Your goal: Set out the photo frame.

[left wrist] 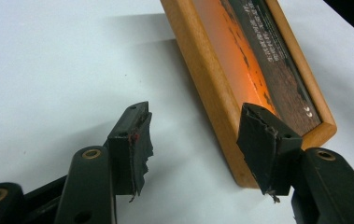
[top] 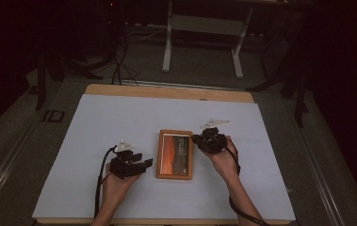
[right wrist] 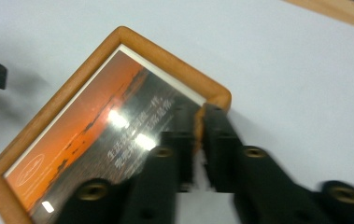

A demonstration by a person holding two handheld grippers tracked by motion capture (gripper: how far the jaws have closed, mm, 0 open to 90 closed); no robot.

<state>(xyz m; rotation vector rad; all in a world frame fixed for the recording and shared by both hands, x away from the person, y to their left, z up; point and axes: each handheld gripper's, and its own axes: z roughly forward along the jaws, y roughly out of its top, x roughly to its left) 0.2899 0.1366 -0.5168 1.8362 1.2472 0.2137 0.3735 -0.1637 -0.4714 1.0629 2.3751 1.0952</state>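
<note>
A wooden picture frame (top: 175, 154) holding an orange sunset print lies mid-table on the white sheet. My right gripper (top: 196, 139) reaches it from the right, near its far right corner. In the right gripper view this gripper (right wrist: 199, 114) is shut on the wooden rim of the frame (right wrist: 95, 121) just below that corner. My left gripper (top: 145, 164) stands open beside the frame's left edge. In the left gripper view, one pad (left wrist: 258, 140) of the left gripper (left wrist: 195, 126) hangs over the near corner of the frame (left wrist: 212, 70), the other over bare sheet, with nothing gripped.
The white sheet (top: 96, 141) covers most of a wooden table (top: 166, 92). Past the far edge stands a white-legged desk frame (top: 166, 47), and cables (top: 119, 66) lie on the dark floor. Both forearms enter from the near edge.
</note>
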